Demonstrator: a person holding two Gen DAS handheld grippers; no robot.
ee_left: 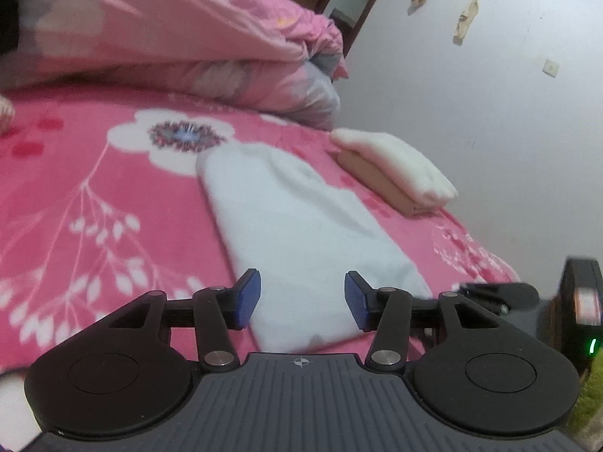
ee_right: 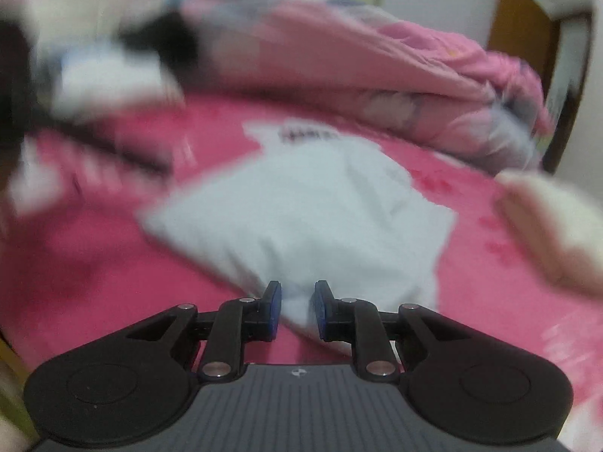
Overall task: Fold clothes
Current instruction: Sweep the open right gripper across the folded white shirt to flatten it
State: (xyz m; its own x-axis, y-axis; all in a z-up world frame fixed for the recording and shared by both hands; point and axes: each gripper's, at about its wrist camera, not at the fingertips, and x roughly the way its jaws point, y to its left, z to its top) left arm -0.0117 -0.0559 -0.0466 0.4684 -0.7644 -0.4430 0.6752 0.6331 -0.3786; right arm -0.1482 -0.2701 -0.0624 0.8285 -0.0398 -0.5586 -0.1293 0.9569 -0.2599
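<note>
Two grippers: both hang over the same white garment on a pink bed, one per wrist view.
Left gripper: lower middle of its own frame, blue pads spread well apart, nothing pinched. The folded cloth's near end sits behind and between the fingers, but the pads aren't pressing on it, so it's let go.
Right gripper: lower middle of its frame, pads with only a narrow gap. A bit of the white cloth's near corner sits in that gap. The view is really smeary, so whether the pads actually bite the fabric, can't tell.
White garment: folded into a long strip in the left view, running from frame centre down to the fingers. In the right view it looks like a broad rumpled slab in mid frame.
Bedspread: hot pink with white flower and leaf print, under everything.
Quilt: pale pink, bunched along the top of the frame.
Folded pile: cream piece stacked on a tan one, right of centre, near the white strip but apart from it.
Wall: plain white, right side.
</note>
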